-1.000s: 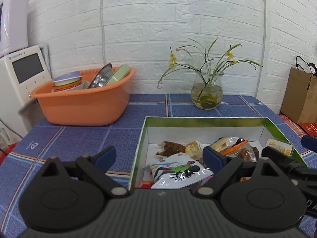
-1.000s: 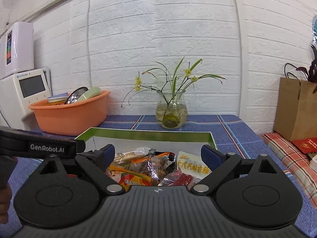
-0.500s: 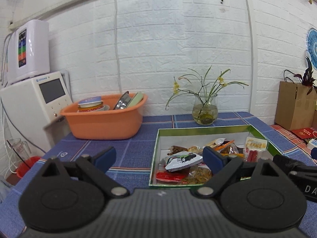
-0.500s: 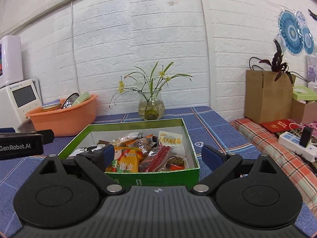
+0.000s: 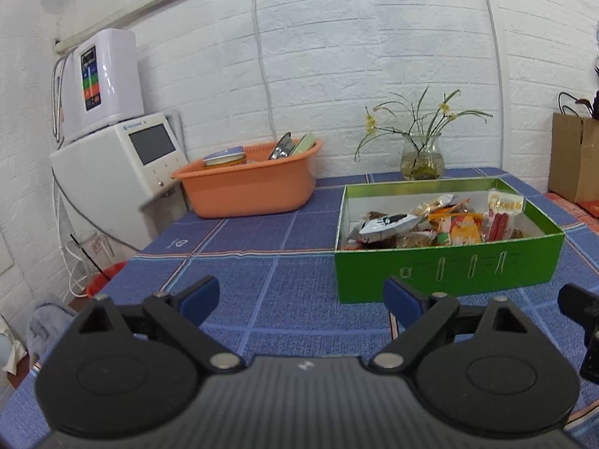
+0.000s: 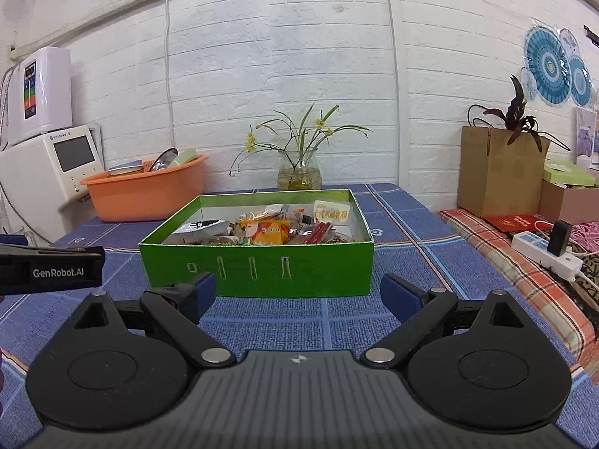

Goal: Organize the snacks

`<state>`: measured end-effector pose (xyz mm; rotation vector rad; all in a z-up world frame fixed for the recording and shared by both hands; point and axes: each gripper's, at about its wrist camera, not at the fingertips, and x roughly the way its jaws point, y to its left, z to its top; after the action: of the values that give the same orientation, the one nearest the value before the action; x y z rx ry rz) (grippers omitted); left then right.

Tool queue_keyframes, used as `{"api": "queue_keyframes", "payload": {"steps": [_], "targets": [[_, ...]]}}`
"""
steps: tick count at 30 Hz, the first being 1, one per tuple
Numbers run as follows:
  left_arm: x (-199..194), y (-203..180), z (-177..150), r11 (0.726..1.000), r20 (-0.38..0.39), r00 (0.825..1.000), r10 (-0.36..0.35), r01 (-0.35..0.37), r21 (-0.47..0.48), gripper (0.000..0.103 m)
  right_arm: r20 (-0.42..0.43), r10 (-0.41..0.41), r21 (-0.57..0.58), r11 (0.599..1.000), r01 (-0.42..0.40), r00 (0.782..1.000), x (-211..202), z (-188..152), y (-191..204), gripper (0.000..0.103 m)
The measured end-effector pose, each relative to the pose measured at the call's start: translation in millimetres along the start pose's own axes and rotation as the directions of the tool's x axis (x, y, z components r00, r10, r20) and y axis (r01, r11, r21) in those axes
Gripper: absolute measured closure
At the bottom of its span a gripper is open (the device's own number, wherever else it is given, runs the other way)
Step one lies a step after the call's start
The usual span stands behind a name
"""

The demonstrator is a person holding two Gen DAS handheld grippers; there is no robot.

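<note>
The green box point(image 6: 258, 269) of snacks point(image 6: 265, 230) lies just beyond the right gripper point(image 6: 297, 293), nearer than the left gripper point(image 5: 301, 297); both spread, empty.

Green box point(image 6: 299, 273) — blue plaid tablecloth point(image 6: 404, 232) — orange basin point(image 6: 149, 194).

blue tablecloth point(image 6: 397, 224) under green box point(image 6: 262, 273)

A white brick wall point(image 6: 299, 56) rises behind the table point(image 6: 397, 224); left of the table stands a white appliance point(image 5: 112, 164), right a bag point(image 6: 494, 172).
</note>
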<state>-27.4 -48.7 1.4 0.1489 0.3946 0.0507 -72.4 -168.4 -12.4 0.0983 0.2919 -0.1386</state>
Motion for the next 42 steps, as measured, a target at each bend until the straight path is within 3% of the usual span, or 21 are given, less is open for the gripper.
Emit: {"api": "queue_keyframes", "payload": {"steps": [6, 13, 21, 42], "targets": [[2.1, 5.1, -2.3, 0.998, -0.017, 0.999, -0.040, 0.039, -0.054, 0.012, -0.007, -0.033, -0.002, 0.999, 0.033, 0.999, 3.1, -2.1, -1.3, 0.000], [1.6, 3.3, -3.4, 0.998, -0.006, 0.999, -0.037, 0.037, -0.043, 0.012, -0.030, -0.037, 0.006, 0.999, 0.037, 0.999, 6.2, -5.4, -4.1, 0.000], [2.4, 2.9, -4.4, 0.995, -0.015, 0.996, -0.085, 0.084, -0.049, 0.012, -0.040, -0.034, 0.009, 0.999, 0.034, 0.999, 6.8, -7.5, -4.5, 0.000], [-0.3, 12.2, -5.9, 0.990, 0.002, 0.995, -0.103, 0.103, -0.098, 0.012, -0.057, -0.030, 0.022, 0.999, 0.032, 0.998, 7.4, -10.0, -8.9, 0.000]]}}
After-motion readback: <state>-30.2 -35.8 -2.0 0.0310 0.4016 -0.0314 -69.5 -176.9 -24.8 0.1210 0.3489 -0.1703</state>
